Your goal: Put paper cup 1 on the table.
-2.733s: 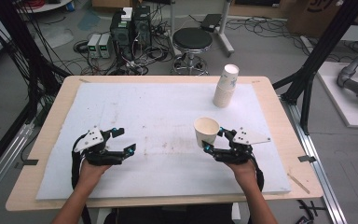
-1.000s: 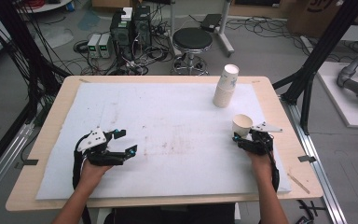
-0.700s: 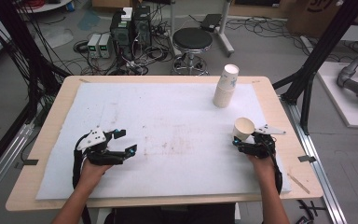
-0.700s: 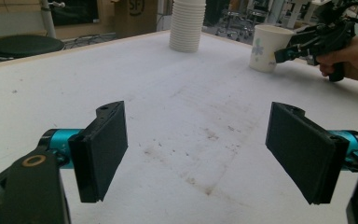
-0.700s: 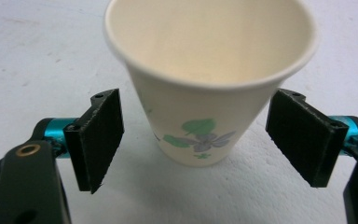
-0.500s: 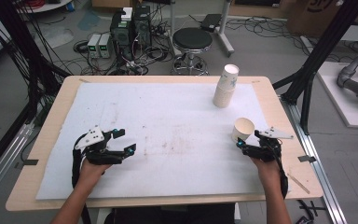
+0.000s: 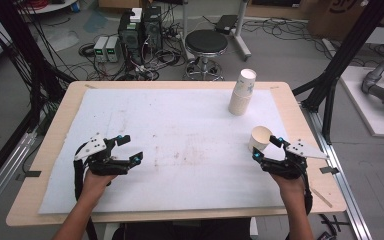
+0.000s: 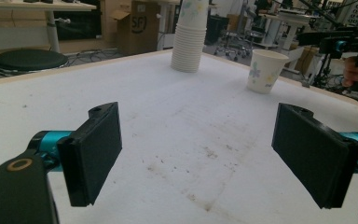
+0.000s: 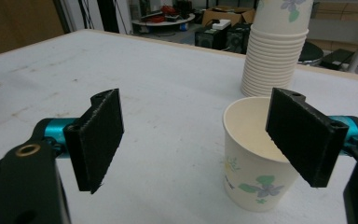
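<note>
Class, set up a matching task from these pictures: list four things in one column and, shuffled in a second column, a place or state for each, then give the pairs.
1 single paper cup
2 cup stack
3 left gripper
4 stool

a on the floor beyond the table
b far side of the table, upright
c open, nothing between its jaws
d standing just ahead of the right gripper

Pairs: 1-d, 2-b, 3-c, 4-a

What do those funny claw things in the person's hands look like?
Each hand holds a black gripper. The left gripper and the right gripper both carry a grey three-cornered plate on top and small turquoise joints. Their fingers are flat, black, rectangular pads on turquoise mounts, with a brass-coloured ring on the black frame. A black cable runs along each bare forearm.
</note>
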`<state>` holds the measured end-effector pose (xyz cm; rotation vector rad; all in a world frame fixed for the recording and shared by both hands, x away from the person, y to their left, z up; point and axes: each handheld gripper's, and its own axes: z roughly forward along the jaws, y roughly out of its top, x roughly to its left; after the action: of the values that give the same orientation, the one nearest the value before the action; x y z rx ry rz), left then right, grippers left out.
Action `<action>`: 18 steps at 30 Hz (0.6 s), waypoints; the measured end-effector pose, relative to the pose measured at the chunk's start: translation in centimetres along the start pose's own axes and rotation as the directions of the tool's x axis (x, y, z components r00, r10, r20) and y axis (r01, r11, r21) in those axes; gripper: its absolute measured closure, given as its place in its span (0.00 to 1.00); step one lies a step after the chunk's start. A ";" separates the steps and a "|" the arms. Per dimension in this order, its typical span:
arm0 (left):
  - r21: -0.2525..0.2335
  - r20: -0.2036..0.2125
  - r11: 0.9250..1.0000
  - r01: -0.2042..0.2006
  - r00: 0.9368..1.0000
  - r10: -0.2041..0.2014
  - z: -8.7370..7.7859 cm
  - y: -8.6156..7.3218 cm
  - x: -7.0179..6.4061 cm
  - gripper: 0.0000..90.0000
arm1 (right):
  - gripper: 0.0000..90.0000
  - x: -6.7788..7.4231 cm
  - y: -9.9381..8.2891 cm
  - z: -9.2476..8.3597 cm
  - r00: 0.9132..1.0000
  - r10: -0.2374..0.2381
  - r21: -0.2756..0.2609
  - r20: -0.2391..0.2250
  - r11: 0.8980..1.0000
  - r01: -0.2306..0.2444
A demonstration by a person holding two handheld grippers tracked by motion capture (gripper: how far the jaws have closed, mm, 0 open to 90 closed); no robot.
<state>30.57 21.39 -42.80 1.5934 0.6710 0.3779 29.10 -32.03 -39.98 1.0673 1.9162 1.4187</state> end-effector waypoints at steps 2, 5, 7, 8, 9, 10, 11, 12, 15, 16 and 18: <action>0.007 0.010 1.000 0.000 1.000 0.000 0.0 0.0 -0.1 0.18 | 0.22 0.1 0.1 0.0 1.000 -0.004 0.002 -0.005 1.000 0.004; 0.022 0.026 1.000 -0.004 1.000 0.004 0.1 -0.1 -0.2 0.18 | 0.22 -0.1 0.0 0.0 1.000 -0.004 0.000 -0.012 1.000 0.004; 0.016 0.026 1.000 0.002 1.000 -0.002 0.1 -0.1 -0.2 0.18 | 0.22 -0.1 0.0 0.0 1.000 -0.003 0.003 -0.020 1.000 0.003; 0.012 0.023 1.000 0.000 1.000 -0.001 0.0 -0.1 -0.2 0.18 | 0.22 -0.1 0.0 -0.1 1.000 -0.009 0.001 -0.026 1.000 0.009; 0.014 0.020 1.000 -0.002 1.000 0.002 0.0 -0.1 -0.2 0.18 | 0.22 -0.1 0.0 -0.1 1.000 -0.009 0.001 -0.026 1.000 0.009; 0.015 0.020 1.000 -0.004 1.000 0.004 -0.1 0.0 -0.2 0.18 | 0.22 -0.1 0.0 -0.1 0.999 -0.017 0.001 -0.032 1.000 0.017; 0.012 0.020 1.000 -0.002 1.000 0.002 -0.1 0.0 -0.2 0.18 | 0.22 -0.1 0.0 0.0 0.999 -0.019 0.001 -0.040 1.000 0.019; 0.011 0.018 1.000 -0.002 1.000 0.002 -0.1 -0.1 -0.2 0.18 | 0.22 0.0 0.0 0.0 0.999 -0.021 -0.001 -0.045 1.000 0.021; 0.003 0.010 1.000 -0.003 1.000 0.003 -0.1 0.0 -0.1 0.18 | 0.22 0.2 0.1 -0.2 0.999 -0.035 -0.005 -0.042 0.999 0.035; 0.001 0.008 1.000 -0.004 1.000 0.004 -0.1 0.0 -0.1 0.18 | 0.22 0.2 0.2 -0.3 0.999 -0.040 -0.019 -0.036 0.999 0.039; -0.002 0.006 1.000 0.000 1.000 0.000 -0.1 -0.1 0.0 0.18 | 0.22 0.2 0.2 -0.4 0.999 -0.041 -0.023 -0.035 0.999 0.041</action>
<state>30.52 21.45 -42.85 1.5923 0.6654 0.3739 28.76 -32.05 -39.67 0.9936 1.9318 1.4414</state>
